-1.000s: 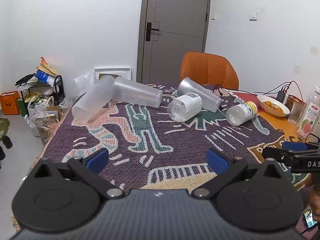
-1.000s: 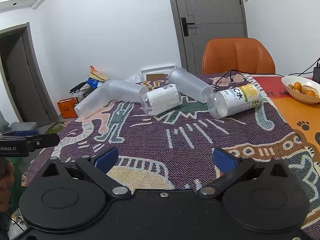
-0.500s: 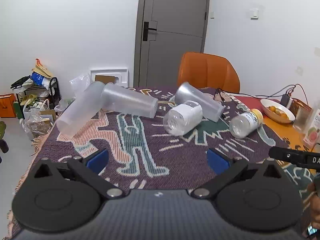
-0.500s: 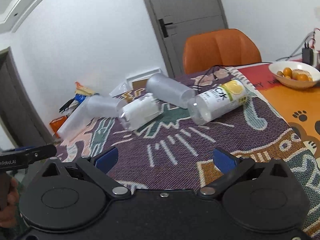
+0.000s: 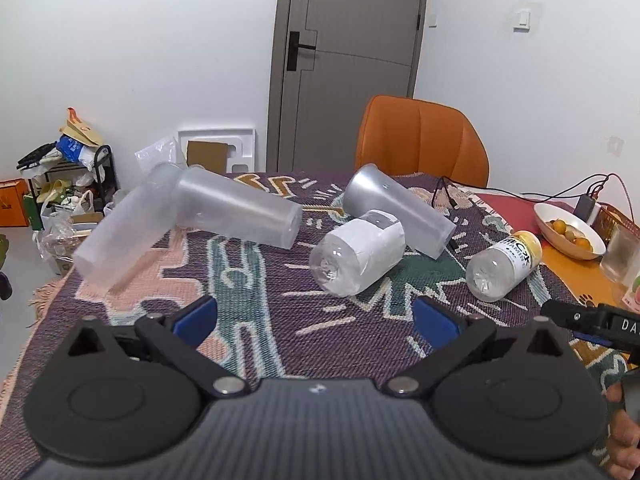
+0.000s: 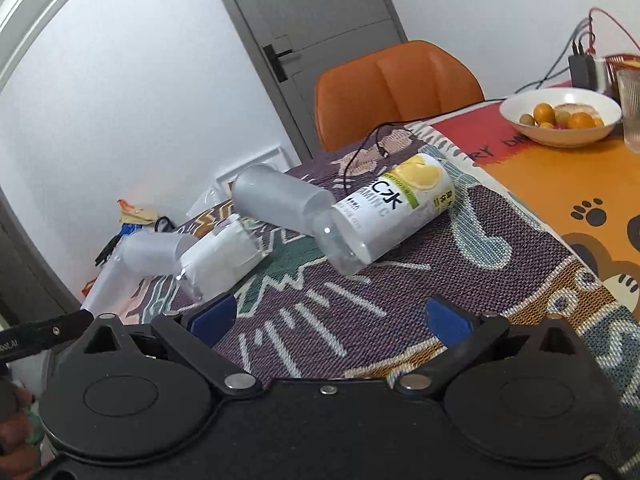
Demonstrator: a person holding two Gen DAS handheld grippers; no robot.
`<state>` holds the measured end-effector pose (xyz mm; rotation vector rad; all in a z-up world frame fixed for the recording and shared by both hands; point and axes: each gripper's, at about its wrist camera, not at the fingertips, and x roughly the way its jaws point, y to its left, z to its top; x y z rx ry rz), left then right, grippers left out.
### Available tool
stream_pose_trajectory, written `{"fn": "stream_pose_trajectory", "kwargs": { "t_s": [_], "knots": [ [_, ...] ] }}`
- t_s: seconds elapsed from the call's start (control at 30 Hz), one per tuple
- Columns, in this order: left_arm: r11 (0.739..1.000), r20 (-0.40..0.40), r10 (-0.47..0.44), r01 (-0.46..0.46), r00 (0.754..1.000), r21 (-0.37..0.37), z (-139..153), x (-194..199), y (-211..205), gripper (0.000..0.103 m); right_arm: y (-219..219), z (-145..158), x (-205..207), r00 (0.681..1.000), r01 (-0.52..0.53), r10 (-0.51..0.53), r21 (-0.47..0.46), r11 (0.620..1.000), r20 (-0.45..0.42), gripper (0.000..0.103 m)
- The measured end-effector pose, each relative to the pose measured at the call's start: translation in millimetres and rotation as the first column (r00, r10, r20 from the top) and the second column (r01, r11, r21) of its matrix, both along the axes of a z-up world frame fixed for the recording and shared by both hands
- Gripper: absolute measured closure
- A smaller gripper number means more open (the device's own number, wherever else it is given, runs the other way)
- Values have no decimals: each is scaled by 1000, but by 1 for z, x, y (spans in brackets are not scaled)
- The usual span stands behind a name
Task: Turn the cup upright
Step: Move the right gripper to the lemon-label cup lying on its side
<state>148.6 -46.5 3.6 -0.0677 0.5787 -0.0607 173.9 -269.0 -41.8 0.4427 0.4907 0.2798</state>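
Ahead of my left hand-held gripper (image 5: 316, 316), matt black plastic with blue pads, the frosted plastic cups (image 5: 236, 210) look smooth and cloudy. A coarse woven cloth (image 5: 280, 320) covers the tabletop. Clear glossy bottle (image 6: 384, 216) ahead of my right hand-held gripper (image 6: 328, 316) wears a paper-like label.

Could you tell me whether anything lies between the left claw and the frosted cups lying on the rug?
Nothing visible does. Only bare patterned rug separates the open left claw from the nearest frosted cup; the white-wrapped bottle lies off to the right.
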Motion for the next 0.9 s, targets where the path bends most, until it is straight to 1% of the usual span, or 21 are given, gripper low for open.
{"fn": "stream_pose_trajectory", "kwargs": {
  "t_s": [0.17, 0.4, 0.67, 0.77, 0.9],
  "knots": [
    [1000, -20, -6, 6, 1000, 2, -5, 17, -14, 0, -12, -8, 18, 999, 25, -22, 83, 996, -41, 0],
    [1000, -41, -21, 22, 999, 19, -11, 36, -34, 0, -28, -27, 45, 992, 73, -50, 209, 975, -113, 0],
    [999, -64, -30, 32, 997, 35, -16, 59, -57, 0, -42, -28, 69, 986, 116, -73, 301, 947, -148, 0],
    [999, -70, -21, 23, 997, 33, -18, 67, -63, 0, -48, -29, 81, 980, 148, -92, 343, 928, -176, 0],
    [999, -79, -12, 15, 997, 32, -22, 77, -70, 0, -54, -32, 94, 971, 185, -112, 370, 910, -211, 0]
  ]
}}
